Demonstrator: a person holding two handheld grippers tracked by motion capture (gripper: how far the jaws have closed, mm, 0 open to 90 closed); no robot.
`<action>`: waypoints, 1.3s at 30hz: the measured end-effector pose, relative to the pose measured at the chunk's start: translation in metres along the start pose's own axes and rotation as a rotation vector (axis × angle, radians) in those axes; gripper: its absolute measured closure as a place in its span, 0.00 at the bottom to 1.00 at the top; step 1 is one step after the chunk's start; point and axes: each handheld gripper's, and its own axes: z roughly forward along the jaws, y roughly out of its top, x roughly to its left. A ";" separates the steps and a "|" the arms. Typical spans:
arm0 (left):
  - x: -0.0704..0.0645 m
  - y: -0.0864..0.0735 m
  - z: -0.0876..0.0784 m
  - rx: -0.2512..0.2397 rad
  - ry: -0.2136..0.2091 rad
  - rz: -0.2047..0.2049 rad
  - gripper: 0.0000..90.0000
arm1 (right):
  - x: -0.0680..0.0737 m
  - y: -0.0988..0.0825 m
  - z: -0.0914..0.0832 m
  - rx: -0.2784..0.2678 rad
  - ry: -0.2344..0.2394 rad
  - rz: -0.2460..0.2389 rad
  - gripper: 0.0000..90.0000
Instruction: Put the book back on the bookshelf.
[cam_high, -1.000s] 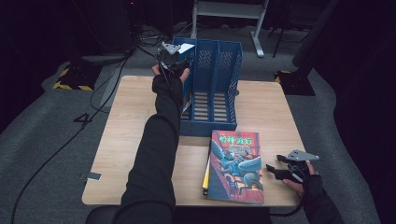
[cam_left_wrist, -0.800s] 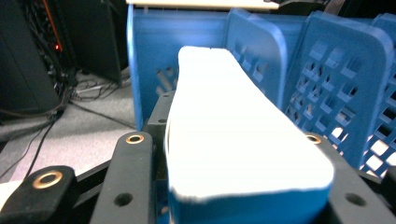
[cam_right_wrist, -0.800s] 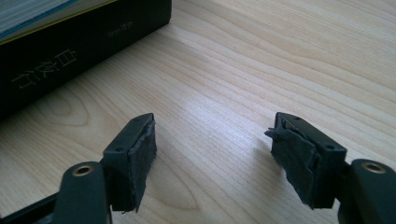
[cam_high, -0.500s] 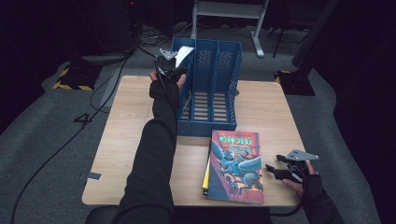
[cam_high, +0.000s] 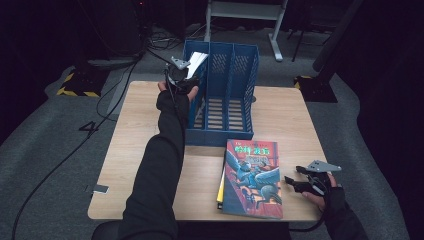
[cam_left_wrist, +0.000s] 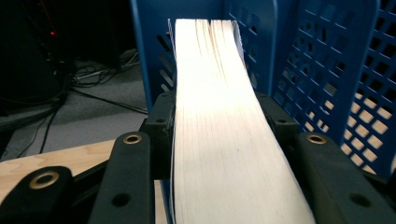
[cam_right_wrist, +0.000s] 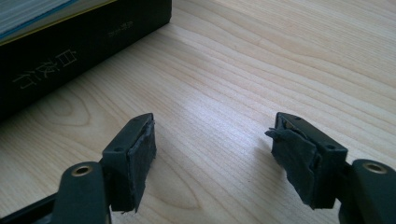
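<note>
Because the left gripper (cam_left_wrist: 219, 154) clamps the thick white-paged book (cam_left_wrist: 219, 116) by its page edge at the blue slatted plastic file rack (cam_high: 225, 95), it looks heavy; gripping nearer the spine seems safer. The right gripper (cam_right_wrist: 219, 158) rests apart.

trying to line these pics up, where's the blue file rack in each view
High view: the blue file rack stands at the table's far middle, its left slot taking the book clamped in the left gripper.
Left gripper view: rack walls rise behind and right of the page edges.
Right gripper view: not in it.
Shared landmark: the wooden tabletop.
</note>
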 end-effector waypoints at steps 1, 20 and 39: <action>0.000 0.000 -0.001 0.006 -0.004 0.009 0.63 | 0.000 0.000 0.000 0.001 0.000 0.003 0.34; 0.000 -0.013 0.005 0.105 -0.026 0.047 0.47 | 0.000 0.000 0.000 0.003 0.002 0.005 0.34; -0.004 0.000 0.018 0.092 0.057 0.048 0.68 | 0.000 0.000 0.000 0.002 0.002 0.009 0.34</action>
